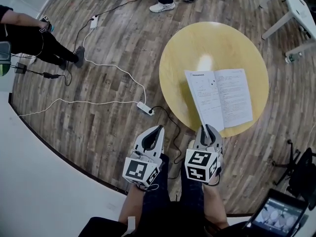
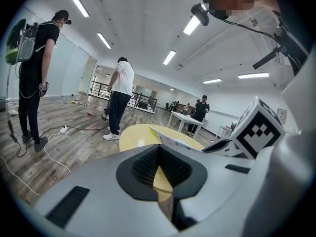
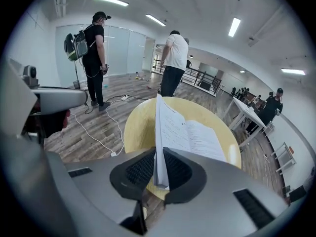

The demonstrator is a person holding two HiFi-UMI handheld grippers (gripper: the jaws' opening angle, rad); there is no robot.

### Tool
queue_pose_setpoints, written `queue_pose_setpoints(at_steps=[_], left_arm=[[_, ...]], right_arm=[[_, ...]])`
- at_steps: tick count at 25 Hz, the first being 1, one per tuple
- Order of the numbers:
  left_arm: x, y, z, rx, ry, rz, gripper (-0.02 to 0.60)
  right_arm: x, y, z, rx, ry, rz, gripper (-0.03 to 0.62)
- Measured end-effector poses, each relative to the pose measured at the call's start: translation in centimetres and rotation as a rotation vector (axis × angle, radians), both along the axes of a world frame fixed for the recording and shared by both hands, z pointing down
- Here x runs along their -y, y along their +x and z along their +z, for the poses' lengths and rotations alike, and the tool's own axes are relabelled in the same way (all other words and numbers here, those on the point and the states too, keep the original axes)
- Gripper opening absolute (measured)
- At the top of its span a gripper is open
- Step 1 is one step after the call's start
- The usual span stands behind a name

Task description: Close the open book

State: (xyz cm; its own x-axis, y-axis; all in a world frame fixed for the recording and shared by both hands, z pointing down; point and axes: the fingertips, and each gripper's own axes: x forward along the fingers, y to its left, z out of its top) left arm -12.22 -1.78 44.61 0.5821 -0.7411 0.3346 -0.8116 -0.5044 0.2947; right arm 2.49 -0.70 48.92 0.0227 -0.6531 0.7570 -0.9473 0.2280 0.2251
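On round yellow table (image 1: 182, 48), five o'clock: open white paper book (image 1: 232, 95), print unreadable. Right gripper (image 1: 208, 128) pinches its left pages; left gripper (image 1: 159, 129) clenched empty.

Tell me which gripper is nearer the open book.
Right. The right gripper is clamped on the book's raised left page at its near edge. The left gripper hangs off to the left, outside the table, touching nothing.

Head view high, steeply down; both gripper views low, close; shared: round yellow wooden table (image 1: 185, 53), open white book (image 1: 222, 98).
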Motion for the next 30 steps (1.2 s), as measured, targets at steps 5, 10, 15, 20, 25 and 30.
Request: queue_pose_setpoints(at_steps=[5,10,15,20,25,30], left_arm=[[0.5,3.3,-2.8,0.009,0.045,0.012,-0.003],[1.7,7.8,-4.0,0.027,0.076,0.029,-0.003],[2.8,12.3,-3.8,0.033,0.078,0.058,-0.003],[3.3,16.2,-2.6,0.047,0.068,0.099,-0.003],[4.2,18.5,-1.0,0.057,0.082,0.079,-0.003],[5.0,18.6,2.2,0.086,0.053,0.087,-0.003]], right_arm=[[0.2,3.7,-2.6,0.053,0.022,0.013,0.051],[0.7,8.6,-4.0,0.169,0.036,0.044,0.051],[1.3,13.9,-3.9,0.221,0.045,0.066,0.051],[1.6,18.9,-2.1,0.261,0.047,0.093,0.051],[2.1,23.7,1.1,0.401,0.033,0.139,0.051],[2.3,24.8,4.6,0.426,0.016,0.159,0.051]])
